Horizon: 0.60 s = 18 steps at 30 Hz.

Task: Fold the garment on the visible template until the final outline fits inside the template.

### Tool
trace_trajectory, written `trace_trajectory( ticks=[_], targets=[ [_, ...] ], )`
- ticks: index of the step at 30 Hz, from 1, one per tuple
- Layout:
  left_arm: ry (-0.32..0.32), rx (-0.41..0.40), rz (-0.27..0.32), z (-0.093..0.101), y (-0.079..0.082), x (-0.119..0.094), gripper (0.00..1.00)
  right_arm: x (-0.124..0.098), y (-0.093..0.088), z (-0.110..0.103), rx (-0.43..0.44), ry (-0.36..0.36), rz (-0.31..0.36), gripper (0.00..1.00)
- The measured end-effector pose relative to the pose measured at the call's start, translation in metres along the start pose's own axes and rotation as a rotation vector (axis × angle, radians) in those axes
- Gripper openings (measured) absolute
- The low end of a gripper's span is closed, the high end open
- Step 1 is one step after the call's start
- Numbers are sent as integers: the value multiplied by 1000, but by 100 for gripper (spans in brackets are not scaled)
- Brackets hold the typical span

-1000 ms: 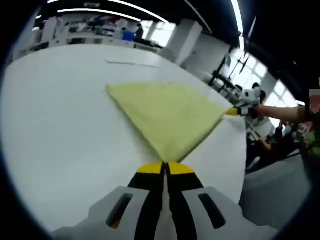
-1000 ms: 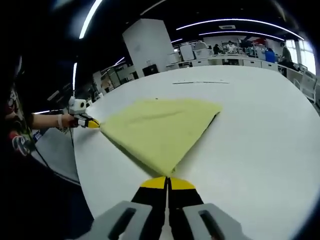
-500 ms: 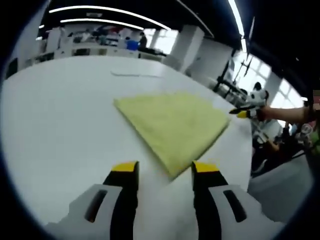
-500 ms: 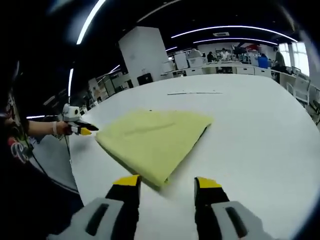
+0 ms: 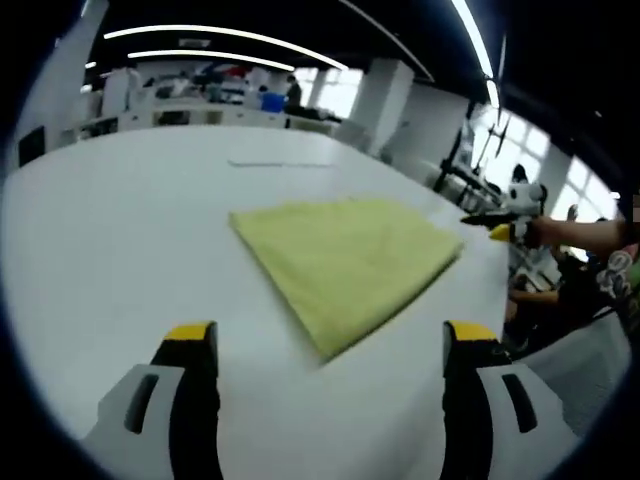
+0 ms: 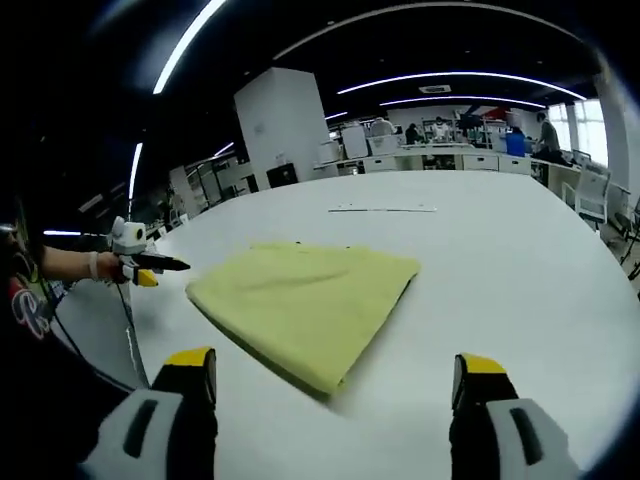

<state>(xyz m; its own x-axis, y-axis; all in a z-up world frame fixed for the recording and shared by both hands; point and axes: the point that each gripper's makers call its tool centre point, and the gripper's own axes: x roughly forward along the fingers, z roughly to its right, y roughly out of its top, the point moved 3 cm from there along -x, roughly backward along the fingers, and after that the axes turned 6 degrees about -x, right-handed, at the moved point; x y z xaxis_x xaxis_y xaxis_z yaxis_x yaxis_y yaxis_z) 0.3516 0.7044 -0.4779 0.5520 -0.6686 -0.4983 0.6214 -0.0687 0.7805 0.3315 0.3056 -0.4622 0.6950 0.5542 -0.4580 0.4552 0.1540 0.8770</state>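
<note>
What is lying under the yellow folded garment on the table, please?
The yellow garment lies flat on the white table; bare tabletop shows on every side. A thin dark line shows along its right edge. Whether a template lies beneath cannot be seen, because the cloth covers that area.

Pale yellow garment [image 5: 345, 262] on white table [image 5: 120, 230]; grey left gripper [image 5: 330, 345] jaws tipped yellow and black.

The left gripper [image 5: 330, 345] has two black jaws capped with yellow tips, each rising from a pale grey housing with a dark slot. The right gripper [image 6: 335, 368] is built alike. Beside its left jaw, the person's dark printed sleeve [image 6: 25, 310] shows.
</note>
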Motion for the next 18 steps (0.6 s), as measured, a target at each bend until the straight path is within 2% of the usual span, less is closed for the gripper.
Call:
trace_trajectory(
  ticks=[2,4,6,8,10,13,18],
  targets=[
    [11,-19,22,1,4,0,88,5,4,2,14,-8,32,99],
    [19,-33,56,1,9,0,88,14,6,-2,43,12,21,99],
    [20,-36,54,3,9,0,88,21,14,-9,-4,32,25,99],
    [28,-17,44,6,12,2,87,21,18,-18,5,50,36,99],
    [31,-1,67,10,19,3,87,21,19,-25,9,71,60,99],
    [31,-9,90,13,22,3,87,24,11,-18,4,72,22,97],
    [37,-22,105,16,25,4,87,21,15,-10,10,73,48,96]
  ],
)
